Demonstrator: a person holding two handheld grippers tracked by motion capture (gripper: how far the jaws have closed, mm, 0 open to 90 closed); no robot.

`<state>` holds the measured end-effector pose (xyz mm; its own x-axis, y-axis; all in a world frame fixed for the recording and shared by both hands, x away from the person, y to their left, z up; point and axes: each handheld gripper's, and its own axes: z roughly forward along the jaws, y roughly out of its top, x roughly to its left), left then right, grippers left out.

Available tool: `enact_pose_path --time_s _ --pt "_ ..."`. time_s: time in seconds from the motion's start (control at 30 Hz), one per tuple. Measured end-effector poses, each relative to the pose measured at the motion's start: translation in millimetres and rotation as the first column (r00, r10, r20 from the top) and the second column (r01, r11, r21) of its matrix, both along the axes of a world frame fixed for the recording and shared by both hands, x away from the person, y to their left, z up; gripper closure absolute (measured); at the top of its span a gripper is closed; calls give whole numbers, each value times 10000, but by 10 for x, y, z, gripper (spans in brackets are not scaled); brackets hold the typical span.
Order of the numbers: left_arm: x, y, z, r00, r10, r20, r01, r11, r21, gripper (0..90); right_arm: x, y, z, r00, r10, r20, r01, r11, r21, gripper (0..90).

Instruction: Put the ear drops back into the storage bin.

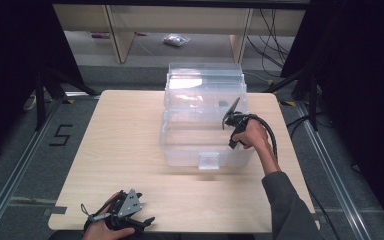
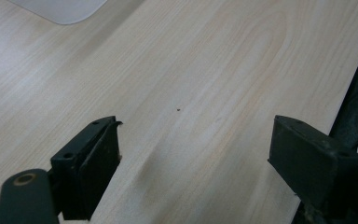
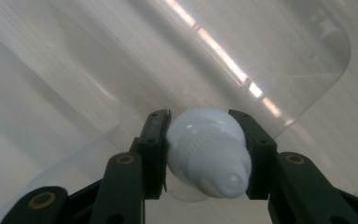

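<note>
Clear plastic bin (image 1: 205, 120) sits mid-counter (image 1: 120, 150); my right tool (image 1: 232, 120) reaches over its right wall, my left tool (image 1: 130, 220) rests near-left. Left gripper view: jaws apart above bare wood. Right gripper view: jaws clamped on a white bottle (image 3: 207, 154) inside the bin.

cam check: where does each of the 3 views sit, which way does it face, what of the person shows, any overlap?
High view: overhead, facing forward-down on table; forearms, left gripper, right gripper.
Left gripper view: along open jaws onto bare wood.
Right gripper view: into clear bin, jaws clamping white bottle.
Shared: bin in high and right gripper views.
</note>
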<state>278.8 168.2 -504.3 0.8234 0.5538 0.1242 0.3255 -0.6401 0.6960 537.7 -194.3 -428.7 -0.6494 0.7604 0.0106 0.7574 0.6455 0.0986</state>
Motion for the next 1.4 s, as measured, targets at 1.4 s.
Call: enact_pose_path --time_s 1.4 --pt "4 -2 6 9999 -135 83 135 9999 74 157 -48 -77 145 9978 -94 652 86 9999 127 442"
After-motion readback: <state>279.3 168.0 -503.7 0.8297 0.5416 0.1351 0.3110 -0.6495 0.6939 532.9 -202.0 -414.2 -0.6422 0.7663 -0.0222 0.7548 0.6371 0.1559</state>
